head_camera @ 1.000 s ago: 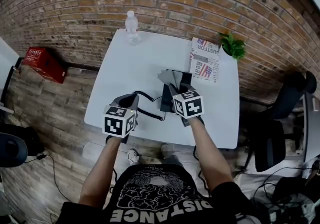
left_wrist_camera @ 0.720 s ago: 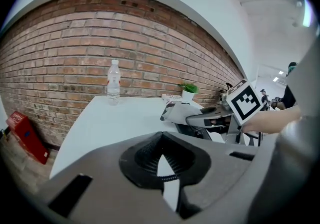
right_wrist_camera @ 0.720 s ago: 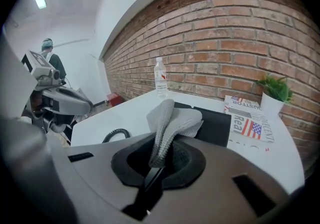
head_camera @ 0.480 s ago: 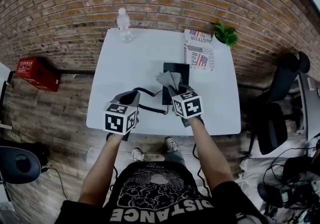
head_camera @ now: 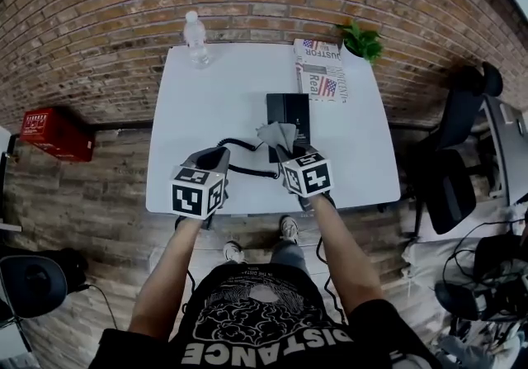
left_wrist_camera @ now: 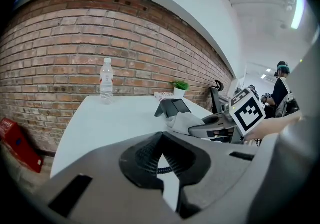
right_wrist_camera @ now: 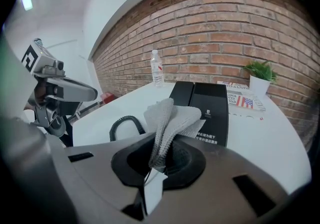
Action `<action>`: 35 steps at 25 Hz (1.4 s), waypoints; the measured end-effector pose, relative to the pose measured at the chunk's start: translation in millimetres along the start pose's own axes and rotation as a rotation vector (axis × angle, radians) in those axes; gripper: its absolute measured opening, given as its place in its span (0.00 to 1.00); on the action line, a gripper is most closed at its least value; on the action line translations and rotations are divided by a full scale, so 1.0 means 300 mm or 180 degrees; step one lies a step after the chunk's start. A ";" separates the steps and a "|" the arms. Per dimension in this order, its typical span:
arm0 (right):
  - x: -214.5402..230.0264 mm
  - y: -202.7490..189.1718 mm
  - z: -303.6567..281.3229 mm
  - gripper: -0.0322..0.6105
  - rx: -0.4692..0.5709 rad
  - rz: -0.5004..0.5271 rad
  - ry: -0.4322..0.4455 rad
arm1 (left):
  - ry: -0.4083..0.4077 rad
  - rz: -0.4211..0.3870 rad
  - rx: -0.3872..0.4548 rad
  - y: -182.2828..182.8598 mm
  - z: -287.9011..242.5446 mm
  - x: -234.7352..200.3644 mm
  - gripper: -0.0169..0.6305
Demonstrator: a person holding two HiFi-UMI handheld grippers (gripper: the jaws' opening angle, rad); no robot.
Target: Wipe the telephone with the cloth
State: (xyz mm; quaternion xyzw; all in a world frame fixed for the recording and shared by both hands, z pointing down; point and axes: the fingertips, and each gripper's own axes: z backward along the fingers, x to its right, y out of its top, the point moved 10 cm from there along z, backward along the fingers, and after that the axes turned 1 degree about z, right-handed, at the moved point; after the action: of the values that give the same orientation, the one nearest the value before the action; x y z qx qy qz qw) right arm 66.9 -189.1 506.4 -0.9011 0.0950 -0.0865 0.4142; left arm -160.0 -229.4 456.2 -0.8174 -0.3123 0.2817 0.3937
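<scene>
The black telephone (head_camera: 289,111) sits mid-table with its coiled cord (head_camera: 247,169) looping left. My right gripper (head_camera: 289,147) is shut on a grey cloth (head_camera: 276,133), which hangs over the telephone's near end. In the right gripper view the cloth (right_wrist_camera: 167,118) rises from the right gripper (right_wrist_camera: 160,158), in front of the telephone (right_wrist_camera: 207,107) and the cord (right_wrist_camera: 125,120). My left gripper (head_camera: 218,158) hovers left of the telephone with its jaws together. In the left gripper view only the cord (left_wrist_camera: 165,169) shows beyond the left gripper (left_wrist_camera: 161,154).
On the white table (head_camera: 198,103) a water bottle (head_camera: 195,39) stands at the far left edge. A printed paper (head_camera: 322,70) and a small potted plant (head_camera: 363,44) are at the far right. A red box (head_camera: 51,132) lies on the floor; an office chair (head_camera: 458,186) stands to the right.
The head view has shifted, so more of the telephone shows beyond the cloth. Both grippers keep about the same places by the telephone's near end, and the cloth stays gripped.
</scene>
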 end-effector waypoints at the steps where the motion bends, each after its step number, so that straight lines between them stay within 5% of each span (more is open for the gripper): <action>1: -0.007 -0.008 0.003 0.07 -0.0006 -0.0018 -0.0011 | -0.0017 -0.0006 -0.0010 -0.004 0.002 -0.001 0.04; 23: -0.103 -0.147 0.041 0.07 -0.0140 -0.0116 -0.0066 | -0.0242 -0.0125 -0.0089 -0.070 0.022 0.001 0.04; 35: -0.080 -0.030 0.143 0.07 0.0158 -0.0051 -0.0209 | -0.0283 -0.0107 -0.0019 -0.032 0.005 -0.011 0.04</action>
State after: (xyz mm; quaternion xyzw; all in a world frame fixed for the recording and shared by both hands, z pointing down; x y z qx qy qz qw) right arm 54.6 -146.2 483.9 -0.8936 0.0721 -0.0625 0.4387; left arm -166.0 -226.3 463.8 -0.7999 -0.3440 0.3102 0.3816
